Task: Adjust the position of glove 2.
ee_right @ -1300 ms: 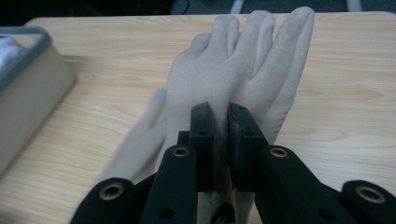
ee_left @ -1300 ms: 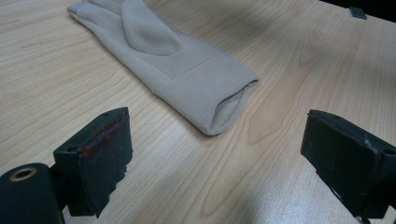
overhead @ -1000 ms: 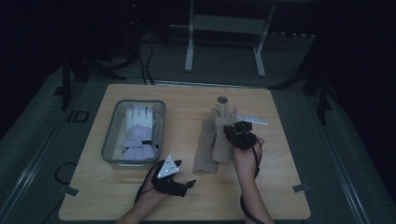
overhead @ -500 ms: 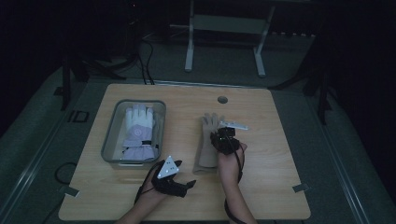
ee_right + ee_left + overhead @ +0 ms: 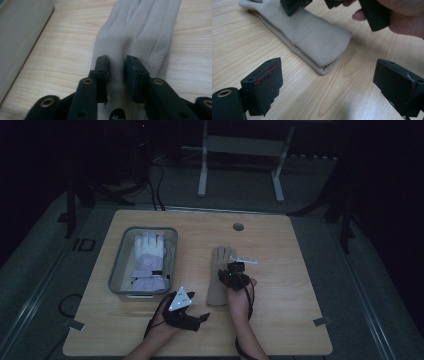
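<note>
A beige glove [image 5: 216,290] lies flat on the wooden table [image 5: 295,305], fingers pointing away from me. My right gripper [image 5: 231,274] is down over its middle. In the right gripper view the jaws [image 5: 117,62] stand a little apart on the glove [image 5: 145,27]; they have just been opening, and the cloth lies in the gap without being squeezed. My left gripper [image 5: 201,317] rests on the table near the cuff, wide open with nothing in it. In the left gripper view [image 5: 329,80] the cuff [image 5: 322,47] lies ahead, with the right gripper's pads [image 5: 295,5] beyond it.
A clear plastic bin [image 5: 116,270] stands left of the glove and holds a white and lavender glove [image 5: 147,262]. Its wall shows at the left of the right gripper view [image 5: 20,32]. A cable hole [image 5: 238,227] sits near the table's far edge.
The right hand came down and toward me with the beige glove, which went from hanging upright to lying flat on the table. The left gripper has not moved.
</note>
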`<state>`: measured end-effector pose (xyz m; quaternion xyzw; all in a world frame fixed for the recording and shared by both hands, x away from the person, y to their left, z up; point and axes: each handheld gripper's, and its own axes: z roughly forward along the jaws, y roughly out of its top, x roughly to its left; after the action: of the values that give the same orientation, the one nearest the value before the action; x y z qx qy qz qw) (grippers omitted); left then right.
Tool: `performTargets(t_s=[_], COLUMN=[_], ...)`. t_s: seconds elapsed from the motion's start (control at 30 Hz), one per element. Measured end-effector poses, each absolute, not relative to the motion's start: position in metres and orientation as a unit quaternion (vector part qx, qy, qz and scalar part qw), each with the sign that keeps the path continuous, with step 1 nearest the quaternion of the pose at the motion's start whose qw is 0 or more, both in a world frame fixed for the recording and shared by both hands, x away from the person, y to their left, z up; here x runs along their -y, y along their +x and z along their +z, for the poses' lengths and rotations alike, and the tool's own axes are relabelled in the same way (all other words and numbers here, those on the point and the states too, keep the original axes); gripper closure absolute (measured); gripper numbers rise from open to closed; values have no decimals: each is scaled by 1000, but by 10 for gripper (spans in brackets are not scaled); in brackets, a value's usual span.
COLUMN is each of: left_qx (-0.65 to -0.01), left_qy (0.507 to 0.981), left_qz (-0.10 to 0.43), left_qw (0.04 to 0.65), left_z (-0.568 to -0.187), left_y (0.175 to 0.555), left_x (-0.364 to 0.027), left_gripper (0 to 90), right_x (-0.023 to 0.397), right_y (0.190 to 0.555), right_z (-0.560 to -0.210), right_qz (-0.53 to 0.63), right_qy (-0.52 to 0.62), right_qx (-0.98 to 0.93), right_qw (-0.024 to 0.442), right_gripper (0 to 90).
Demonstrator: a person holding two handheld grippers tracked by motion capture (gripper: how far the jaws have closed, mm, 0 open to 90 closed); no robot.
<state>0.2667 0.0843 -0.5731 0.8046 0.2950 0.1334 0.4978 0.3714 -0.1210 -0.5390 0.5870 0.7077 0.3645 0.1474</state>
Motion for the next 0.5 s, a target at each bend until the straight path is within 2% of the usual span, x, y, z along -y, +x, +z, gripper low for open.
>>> performTargets(t_s=[0.1,0.23,0.3,0.4,0.47,0.5], left_qx=[-295,-296,-295,-295,-295,-295], left_qy=[804,804,803,802,801,801], left_qz=[132,128,130,132,133,133], left_qw=[499,500,501,503,504,504], left_z=[-573,-573,-573,-573,-573,-573], left_y=[267,267,267,267,267,267], left_x=[-85,-84,-84,-83,-83,-83], left_gripper=[94,94,95,95,95,94], right_x=[120,125,133,146,154,154], right_y=[372,369,369,368,368,368], right_z=[-542,-531,-525,-518,-515,-515], right_qz=[360,370,375,377,382,382], right_qy=[583,563,556,547,532,532], right_qx=[-714,-723,-727,-732,-744,-744], right_qw=[143,155,146,151,130,130], right_gripper=[618,499,439,264,198,198])
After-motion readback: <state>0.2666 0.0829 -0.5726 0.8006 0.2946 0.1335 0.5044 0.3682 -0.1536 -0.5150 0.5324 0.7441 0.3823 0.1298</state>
